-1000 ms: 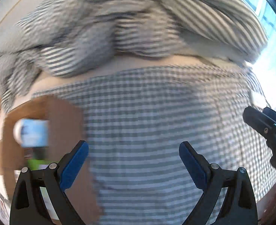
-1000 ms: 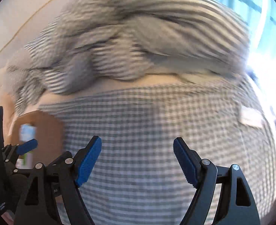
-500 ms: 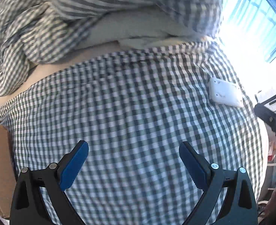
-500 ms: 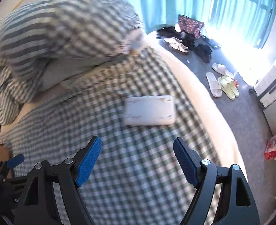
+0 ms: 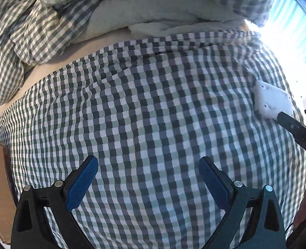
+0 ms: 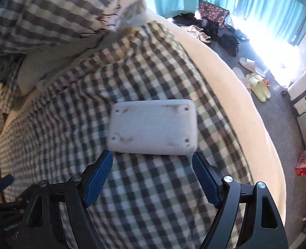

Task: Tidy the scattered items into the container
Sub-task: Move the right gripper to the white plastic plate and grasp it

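Lying flat on the checked bedsheet (image 6: 153, 197) — one white box (image 6: 153, 129), just ahead of the right gripper (image 6: 153, 178), jaws wide and empty. Left gripper (image 5: 148, 178) likewise wide, over bare sheet. Risk: pads snagging loose cloth, or slipping off the box's rounded edges.
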A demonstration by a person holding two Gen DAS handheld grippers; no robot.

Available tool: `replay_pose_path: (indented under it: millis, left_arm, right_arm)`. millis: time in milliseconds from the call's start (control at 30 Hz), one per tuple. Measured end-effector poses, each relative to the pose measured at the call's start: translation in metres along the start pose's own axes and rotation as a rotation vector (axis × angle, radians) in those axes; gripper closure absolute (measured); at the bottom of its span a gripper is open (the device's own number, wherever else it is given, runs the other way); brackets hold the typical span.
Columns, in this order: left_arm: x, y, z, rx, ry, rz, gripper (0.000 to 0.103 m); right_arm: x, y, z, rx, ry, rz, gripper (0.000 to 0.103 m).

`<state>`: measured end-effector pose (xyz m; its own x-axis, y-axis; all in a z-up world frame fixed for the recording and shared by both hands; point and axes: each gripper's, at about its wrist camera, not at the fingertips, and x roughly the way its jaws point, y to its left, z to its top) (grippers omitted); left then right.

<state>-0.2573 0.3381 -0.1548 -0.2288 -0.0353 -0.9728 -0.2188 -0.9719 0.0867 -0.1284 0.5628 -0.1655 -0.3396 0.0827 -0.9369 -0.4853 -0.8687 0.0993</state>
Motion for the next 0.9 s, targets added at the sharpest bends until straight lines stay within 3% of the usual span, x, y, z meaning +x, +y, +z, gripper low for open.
replay_pose_path:
  millis: [167, 467, 500, 600, 733, 900]
  left_arm:
    - [0.010, 0.006, 0.005, -0.021, 0.012, 0.002, 0.003]
    - [0.027, 0.007, 0.006, -0.041, 0.048, 0.008, 0.003]
    - [0.027, 0.008, 0.006, -0.044, 0.049, 0.008, 0.003]
    - [0.025, 0.010, 0.005, -0.056, 0.046, 0.008, 0.003]
    - [0.021, 0.015, 0.004, -0.073, 0.038, 0.006, 0.003]
    - [0.018, 0.024, -0.003, -0.079, 0.037, 0.010, 0.003]
  right_arm:
    - [0.014, -0.024, 0.004, 0.063, 0.039, 0.021, 0.024]
    - [0.024, -0.015, 0.010, 0.065, 0.043, 0.084, 0.021]
    - [0.022, -0.015, 0.009, 0.062, 0.038, 0.086, 0.024]
    - [0.014, -0.011, 0.008, 0.047, 0.039, 0.119, 0.045]
    - [-0.005, 0.006, -0.001, 0.001, 0.019, 0.213, 0.068]
    - [0.006, 0.016, -0.004, 0.043, 0.026, 0.317, 0.068]
